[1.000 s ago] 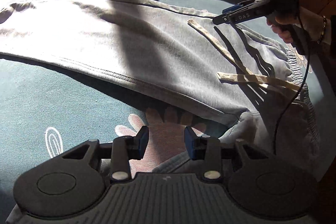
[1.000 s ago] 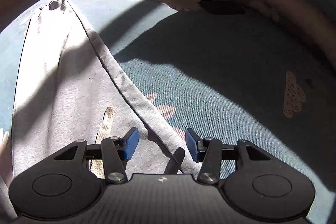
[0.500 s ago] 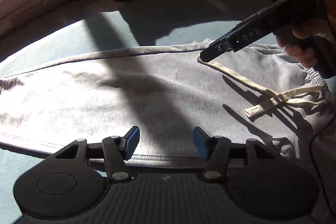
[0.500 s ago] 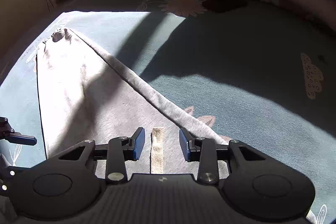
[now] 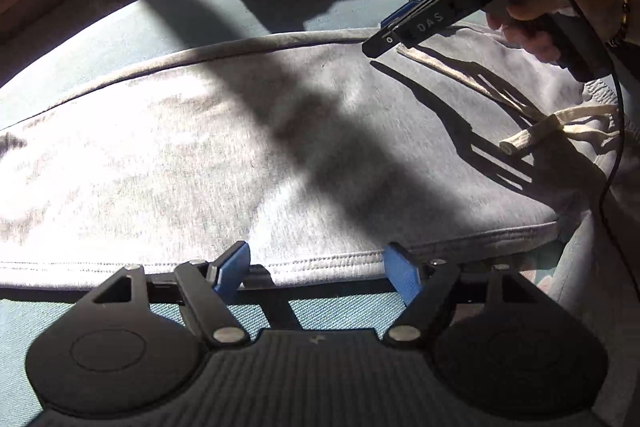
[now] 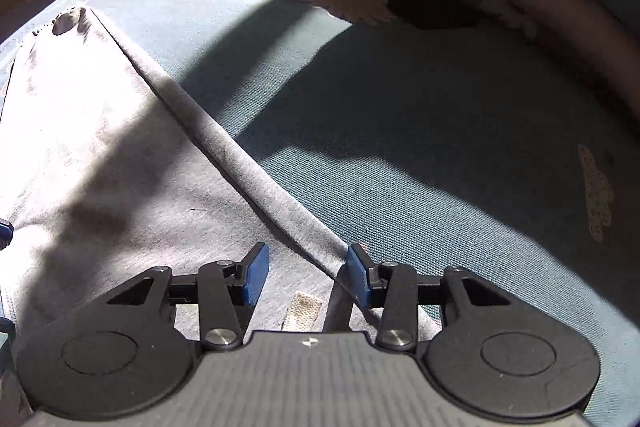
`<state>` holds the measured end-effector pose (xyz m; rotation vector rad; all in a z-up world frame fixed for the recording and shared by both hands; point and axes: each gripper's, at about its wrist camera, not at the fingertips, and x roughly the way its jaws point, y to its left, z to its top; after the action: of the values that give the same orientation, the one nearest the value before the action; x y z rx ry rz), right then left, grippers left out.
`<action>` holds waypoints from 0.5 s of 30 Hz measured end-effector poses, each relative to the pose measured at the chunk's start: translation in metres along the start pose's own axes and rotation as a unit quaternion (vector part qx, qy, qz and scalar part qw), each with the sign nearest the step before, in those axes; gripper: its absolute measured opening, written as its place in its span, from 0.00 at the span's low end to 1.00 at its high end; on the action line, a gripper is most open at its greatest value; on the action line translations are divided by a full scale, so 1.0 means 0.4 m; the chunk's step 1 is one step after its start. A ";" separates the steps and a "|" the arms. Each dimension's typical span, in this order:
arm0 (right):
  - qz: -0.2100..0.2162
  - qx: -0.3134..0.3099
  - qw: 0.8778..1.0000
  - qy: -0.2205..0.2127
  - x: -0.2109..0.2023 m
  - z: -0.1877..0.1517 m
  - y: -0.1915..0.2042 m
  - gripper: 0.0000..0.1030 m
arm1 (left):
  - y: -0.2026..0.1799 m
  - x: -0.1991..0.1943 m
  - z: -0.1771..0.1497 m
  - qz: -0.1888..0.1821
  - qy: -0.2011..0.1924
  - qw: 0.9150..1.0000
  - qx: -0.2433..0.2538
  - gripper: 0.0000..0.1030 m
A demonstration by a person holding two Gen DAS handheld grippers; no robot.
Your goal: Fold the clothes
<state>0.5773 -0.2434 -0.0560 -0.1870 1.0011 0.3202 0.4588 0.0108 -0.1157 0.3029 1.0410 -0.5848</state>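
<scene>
The grey sweatpants (image 5: 224, 155) lie flat on the teal bedsheet (image 6: 440, 155), their long axis running left to right across the left wrist view, waistband and cream drawstring (image 5: 532, 139) at the right end, leg cuff (image 6: 70, 23) at the far end from the drawstring. The left tool (image 5: 316, 267) stands open just over the near hem. The right tool (image 6: 306, 273) gapes open above the far edge by the drawstring's tip.

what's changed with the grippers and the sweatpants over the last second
The left gripper moved off the blue bedsheet up to the stitched edge of the grey sweatpants. The right gripper shifted over the far edge, near the drawstring. Both stayed open, holding nothing; the sweatpants stayed flat.
</scene>
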 end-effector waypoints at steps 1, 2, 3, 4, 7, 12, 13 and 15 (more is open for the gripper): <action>0.016 0.005 1.000 -0.003 -0.010 0.008 0.006 0.47 | 0.018 0.005 0.004 0.005 -0.003 1.000 -0.005 0.73; 0.030 0.004 1.000 -0.009 -0.017 0.016 0.019 0.50 | 0.036 0.011 0.009 0.011 -0.006 1.000 -0.010 0.73; 0.041 0.003 0.999 -0.015 -0.021 0.025 0.035 0.52 | 0.055 0.016 0.013 0.016 -0.008 1.000 -0.015 0.73; 0.056 0.000 0.998 -0.019 -0.018 0.037 0.057 0.53 | 0.073 0.022 0.018 0.022 -0.011 0.999 -0.020 0.73; 0.070 -0.025 0.997 -0.013 0.024 0.062 0.139 0.53 | 0.127 0.038 0.031 0.038 -0.020 0.998 -0.035 0.72; 0.049 -0.061 0.997 -0.009 0.074 0.055 0.206 0.72 | 0.167 -0.017 -0.026 0.045 -0.035 0.997 -0.056 0.73; 0.050 -0.056 0.997 -0.005 0.078 0.055 0.204 0.76 | 0.182 -0.030 -0.027 0.048 -0.043 0.996 -0.062 0.73; 0.055 -0.044 0.997 0.010 0.088 0.058 0.198 0.97 | 0.212 -0.055 -0.028 0.056 -0.059 0.994 -0.074 0.72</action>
<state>0.5855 -0.1559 -0.0742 -0.2151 1.0202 0.4636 0.4922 0.0921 -0.1048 0.1915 0.9420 -0.4174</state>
